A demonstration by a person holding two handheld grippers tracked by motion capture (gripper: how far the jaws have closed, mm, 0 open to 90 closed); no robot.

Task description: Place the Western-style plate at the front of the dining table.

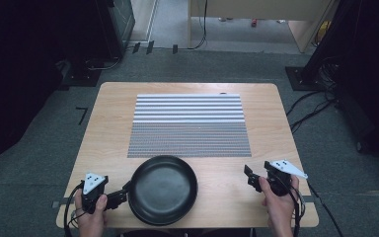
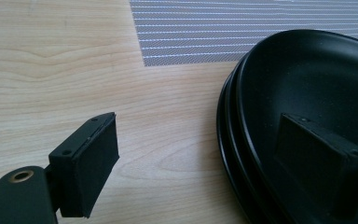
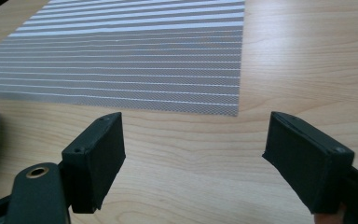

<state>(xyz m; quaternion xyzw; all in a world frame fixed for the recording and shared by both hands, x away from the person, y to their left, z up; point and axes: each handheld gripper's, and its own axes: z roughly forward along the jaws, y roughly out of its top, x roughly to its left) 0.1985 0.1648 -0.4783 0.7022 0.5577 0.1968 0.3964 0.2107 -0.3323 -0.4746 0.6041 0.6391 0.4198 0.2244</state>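
Wooden table (image 1: 113,123), striped mat (image 1: 190,126) mid-frame. Black pan (image 1: 164,188) lower center, just right of your left gripper (image 1: 120,197), jaws wide, straddling rim, not clamped. Right gripper (image 1: 250,177) open, empty, farther off.

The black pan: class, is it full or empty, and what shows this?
Empty. The black pan sits upright on the table; the high view shows only its bare dark inside.

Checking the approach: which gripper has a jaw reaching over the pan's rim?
The left gripper: in its own view one jaw sits over the black pan, the other over bare wood. The right gripper stands open, apart from the pan.
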